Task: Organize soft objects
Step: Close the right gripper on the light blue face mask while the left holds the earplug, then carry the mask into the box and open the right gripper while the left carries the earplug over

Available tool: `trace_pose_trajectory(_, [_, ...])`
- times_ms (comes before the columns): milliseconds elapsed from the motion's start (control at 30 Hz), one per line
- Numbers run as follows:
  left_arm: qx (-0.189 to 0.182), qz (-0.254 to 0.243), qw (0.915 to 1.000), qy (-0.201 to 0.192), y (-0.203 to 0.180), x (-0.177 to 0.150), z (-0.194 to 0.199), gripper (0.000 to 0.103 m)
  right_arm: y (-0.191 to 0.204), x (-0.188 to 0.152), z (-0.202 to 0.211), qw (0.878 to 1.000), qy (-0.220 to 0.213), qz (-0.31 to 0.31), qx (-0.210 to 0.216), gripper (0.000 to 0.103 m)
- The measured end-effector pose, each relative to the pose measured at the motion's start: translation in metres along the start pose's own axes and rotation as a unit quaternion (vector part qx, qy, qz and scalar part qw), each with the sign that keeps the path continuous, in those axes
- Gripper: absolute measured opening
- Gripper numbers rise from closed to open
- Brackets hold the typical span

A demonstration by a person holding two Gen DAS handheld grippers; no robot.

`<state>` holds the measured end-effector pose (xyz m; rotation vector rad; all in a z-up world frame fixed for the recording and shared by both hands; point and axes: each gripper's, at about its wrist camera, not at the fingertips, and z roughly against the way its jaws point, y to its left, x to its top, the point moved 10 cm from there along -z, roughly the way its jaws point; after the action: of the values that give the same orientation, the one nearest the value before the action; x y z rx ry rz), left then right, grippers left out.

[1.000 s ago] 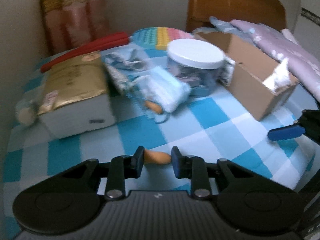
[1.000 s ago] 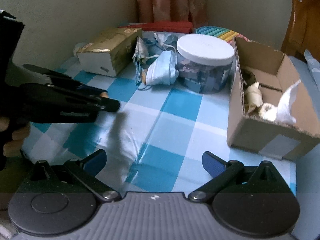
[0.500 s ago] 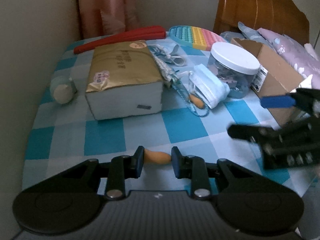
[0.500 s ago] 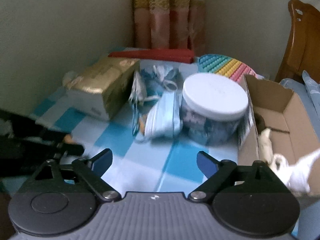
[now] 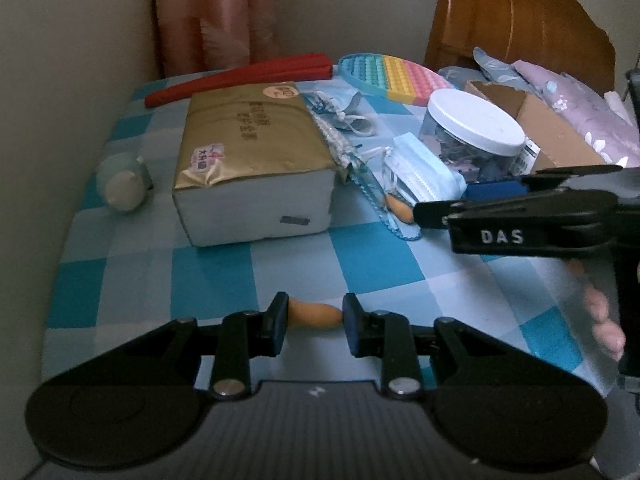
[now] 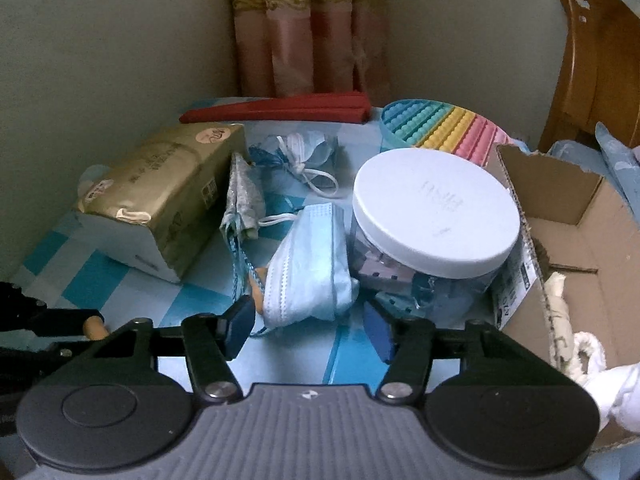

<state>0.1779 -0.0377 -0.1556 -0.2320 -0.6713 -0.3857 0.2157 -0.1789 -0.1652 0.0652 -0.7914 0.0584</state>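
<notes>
My left gripper (image 5: pixel 314 316) is shut on a small orange soft piece (image 5: pixel 314 314), held low over the checked tablecloth. It shows at the left edge of the right wrist view (image 6: pixel 94 328). My right gripper (image 6: pixel 308 326) is open, its fingers just short of a folded light-blue face mask (image 6: pixel 308 276), which also shows in the left wrist view (image 5: pixel 424 176). A second mask (image 6: pixel 304 156) and a lacy pouch (image 6: pixel 242 204) lie behind it. Another orange piece (image 5: pixel 398 206) lies by the mask.
A gold tissue pack (image 5: pixel 248 160), a white-lidded jar (image 6: pixel 436 208), an open cardboard box (image 6: pixel 568 240) holding white cloth, a rainbow pop toy (image 6: pixel 444 132), a red folded fan (image 6: pixel 280 110) and a small pale bottle (image 5: pixel 122 184) crowd the table. Walls stand left and behind.
My right gripper has moved forward and down to the light-blue mask and its fingers have narrowed. My left gripper has swung left and back, still holding the orange piece.
</notes>
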Motion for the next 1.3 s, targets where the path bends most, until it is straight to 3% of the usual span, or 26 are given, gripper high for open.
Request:
trace_pose_trajectory(33, [-0.001,0.0,1.0,0.0,0.0,0.0,0.0,0.027,0.0,0.001,-0.001,1.0,-0.001,-0.001,0.001,0.064])
trace_pose_trajectory(100, [-0.003,0.001,1.0,0.0,0.0,0.0,-0.001,0.027,0.001,0.002,-0.002,1.0,-0.003,-0.002,0.001,0.051])
trace_pose_trajectory(200, [-0.005,0.001,1.0,0.001,-0.001,0.0,0.0,0.027,0.002,0.004,-0.001,1.0,-0.009,0.002,-0.003,0.046])
trace_pose_trajectory(567, [0.002,-0.006,1.0,-0.005,-0.006,0.0,0.008,0.028,0.002,-0.002,0.033,1.0,-0.012,0.014,0.006,0.04])
trace_pose_trajectory(867, [0.003,-0.01,0.9999,-0.008,-0.011,-0.003,0.015,0.027,0.004,-0.033,0.038,0.999,0.023,0.021,0.01,0.041])
trace_pose_trajectory(967, [0.003,-0.011,0.9999,-0.01,-0.011,-0.002,0.017,0.027,0.004,-0.035,0.039,1.0,0.018,0.02,0.01,0.062])
trace_pose_trajectory(1300, [0.003,-0.012,0.9999,-0.001,-0.01,-0.003,0.013,0.027,0.01,-0.024,0.021,0.999,0.006,0.044,0.008,0.065])
